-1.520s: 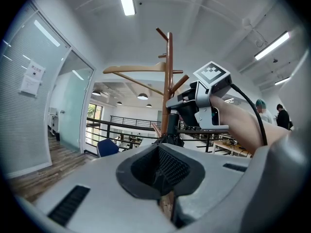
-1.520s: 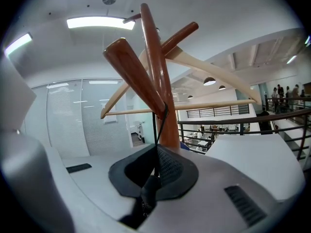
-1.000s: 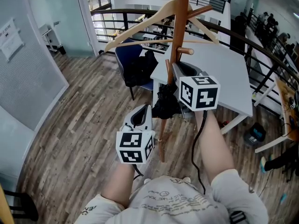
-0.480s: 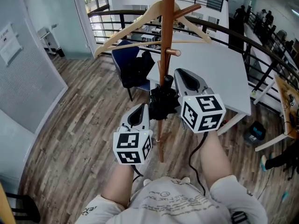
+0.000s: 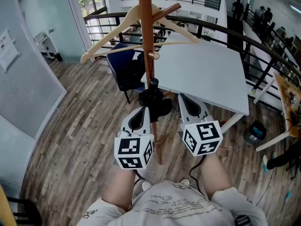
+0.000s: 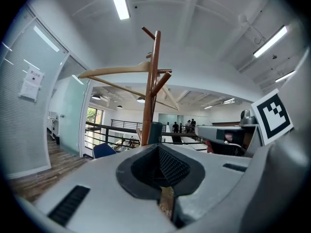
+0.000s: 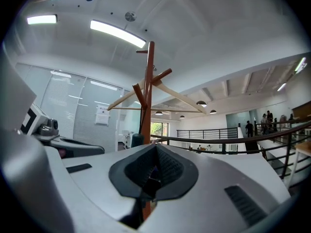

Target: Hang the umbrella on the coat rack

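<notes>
Wood-plank floor [image 5: 75,140] lies below us, and a white table [image 5: 202,74] stands beyond the right gripper [image 5: 187,102], whose jaws we see pressed together with nothing held. Our left gripper [image 5: 141,114] is likewise closed and empty. Between the two and just ahead of their tips, nearer the left one, the black umbrella [image 5: 153,100] hangs against the coat rack [image 5: 146,41] pole.
</notes>
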### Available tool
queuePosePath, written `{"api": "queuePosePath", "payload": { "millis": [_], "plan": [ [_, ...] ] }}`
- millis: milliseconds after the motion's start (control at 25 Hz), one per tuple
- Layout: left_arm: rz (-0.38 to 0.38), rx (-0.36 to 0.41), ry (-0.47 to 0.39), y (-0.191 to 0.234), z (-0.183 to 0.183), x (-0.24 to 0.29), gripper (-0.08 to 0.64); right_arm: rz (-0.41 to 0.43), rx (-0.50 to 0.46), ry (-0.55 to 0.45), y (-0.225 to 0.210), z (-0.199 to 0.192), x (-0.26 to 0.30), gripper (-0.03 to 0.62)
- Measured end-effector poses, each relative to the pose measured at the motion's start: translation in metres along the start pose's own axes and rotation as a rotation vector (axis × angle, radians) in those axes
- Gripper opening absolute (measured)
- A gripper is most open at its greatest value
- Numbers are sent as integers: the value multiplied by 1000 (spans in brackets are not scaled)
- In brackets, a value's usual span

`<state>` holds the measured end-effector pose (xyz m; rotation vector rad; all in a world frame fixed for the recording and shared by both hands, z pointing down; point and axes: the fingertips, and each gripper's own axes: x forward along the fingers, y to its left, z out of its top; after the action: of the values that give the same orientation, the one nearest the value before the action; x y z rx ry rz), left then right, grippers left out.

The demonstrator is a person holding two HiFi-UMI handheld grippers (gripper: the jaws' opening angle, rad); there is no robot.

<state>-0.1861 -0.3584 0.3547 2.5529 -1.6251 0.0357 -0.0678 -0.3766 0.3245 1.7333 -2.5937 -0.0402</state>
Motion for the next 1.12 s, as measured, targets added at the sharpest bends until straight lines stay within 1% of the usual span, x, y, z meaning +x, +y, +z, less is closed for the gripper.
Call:
{"api": "queuePosePath", "payload": {
  "millis": [120,320,560,760,880,1120],
  "plan": [
    [13,26,5,-14,-7,5,3,-20,11,14,-13,-19,-11,-2],
    [7,2,17,-30,-13,11,3,-55,40,22,-31,-32,-25,-2],
    [-5,11,10,-67,-15,24,3,-42,60,33,-59,-39,-41,-2],
    [1,22,-17,-74,-5,23,3,-25,68,16,-61,-31,-44,-2],
    [2,31,-19,-77,-3,21,3,-20,73,11,-60,-30,-48,-2],
    [12,46,-14,-78,-6,22,3,-19,88,26,-62,-40,-48,-2]
  ]
}}
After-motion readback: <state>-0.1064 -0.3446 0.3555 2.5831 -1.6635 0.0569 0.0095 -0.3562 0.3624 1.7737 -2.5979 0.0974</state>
